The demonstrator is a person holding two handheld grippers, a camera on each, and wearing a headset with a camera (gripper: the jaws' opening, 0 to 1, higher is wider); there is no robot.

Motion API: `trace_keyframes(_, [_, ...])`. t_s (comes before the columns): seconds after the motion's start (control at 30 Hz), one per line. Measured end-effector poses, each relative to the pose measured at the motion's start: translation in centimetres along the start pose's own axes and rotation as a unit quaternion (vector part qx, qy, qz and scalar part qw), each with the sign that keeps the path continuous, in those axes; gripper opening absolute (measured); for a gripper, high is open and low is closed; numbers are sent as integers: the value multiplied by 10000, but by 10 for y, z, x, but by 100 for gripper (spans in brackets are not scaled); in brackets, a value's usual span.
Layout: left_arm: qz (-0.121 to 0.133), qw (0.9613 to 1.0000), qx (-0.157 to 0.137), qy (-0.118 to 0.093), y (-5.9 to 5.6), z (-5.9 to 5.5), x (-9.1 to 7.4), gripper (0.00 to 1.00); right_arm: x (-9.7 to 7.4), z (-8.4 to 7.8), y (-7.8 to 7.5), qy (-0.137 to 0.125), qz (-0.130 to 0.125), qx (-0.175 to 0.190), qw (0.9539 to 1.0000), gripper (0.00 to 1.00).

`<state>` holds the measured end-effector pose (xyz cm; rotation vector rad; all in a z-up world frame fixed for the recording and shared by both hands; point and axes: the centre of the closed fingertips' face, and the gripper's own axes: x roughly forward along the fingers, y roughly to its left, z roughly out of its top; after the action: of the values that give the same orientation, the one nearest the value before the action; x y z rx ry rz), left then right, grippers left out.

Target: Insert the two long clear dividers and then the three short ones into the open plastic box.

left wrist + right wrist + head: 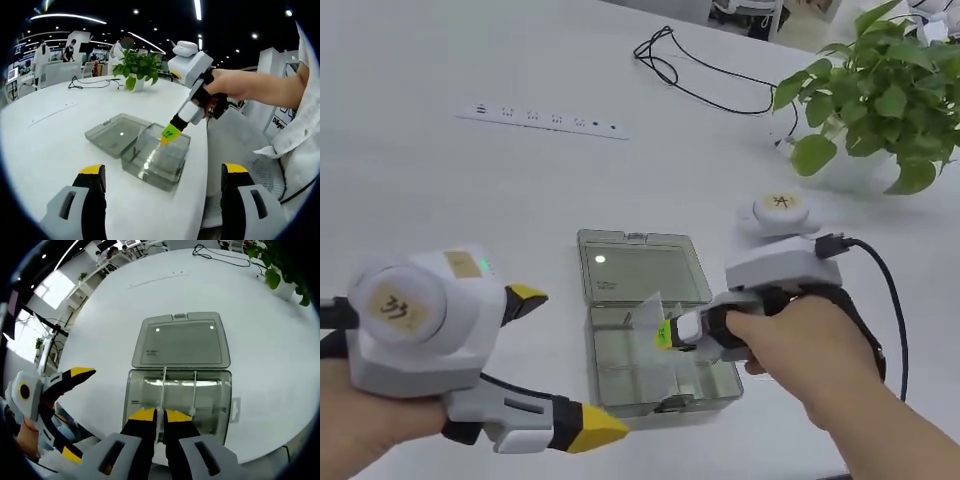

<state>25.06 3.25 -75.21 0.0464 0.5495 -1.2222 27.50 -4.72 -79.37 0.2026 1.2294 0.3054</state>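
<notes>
Clear divider (647, 313), pinched edge-on in my right gripper (159, 416), hangs over the plastic box (129, 400), plane running towards the lid (182, 342); my left gripper (163, 170), jaws spread, is farther off.

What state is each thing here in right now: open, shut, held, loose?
plastic box, open, lid laid flat behind it
clear divider, clamped, its lower edge inside the box
right gripper, shut on the clear divider
left gripper, open, holding nothing
power strip, no plugs in it
</notes>
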Motion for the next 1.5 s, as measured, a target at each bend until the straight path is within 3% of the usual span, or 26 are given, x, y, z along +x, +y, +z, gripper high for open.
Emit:
trace_keyframes(0.67, [-10, 10000, -2, 67, 1, -3, 2, 98, 3, 4, 5, -130, -15, -437, 9990, 7])
trace_keyframes(1.07, [3, 9999, 34, 129, 2, -2, 2, 98, 21, -2, 8, -147, 215, -886, 9957, 8])
trace_keyframes(1.5, [143, 9998, 38, 130, 3, 3, -2, 98, 27, -4, 7, -212, 458, -929, 9944, 9])
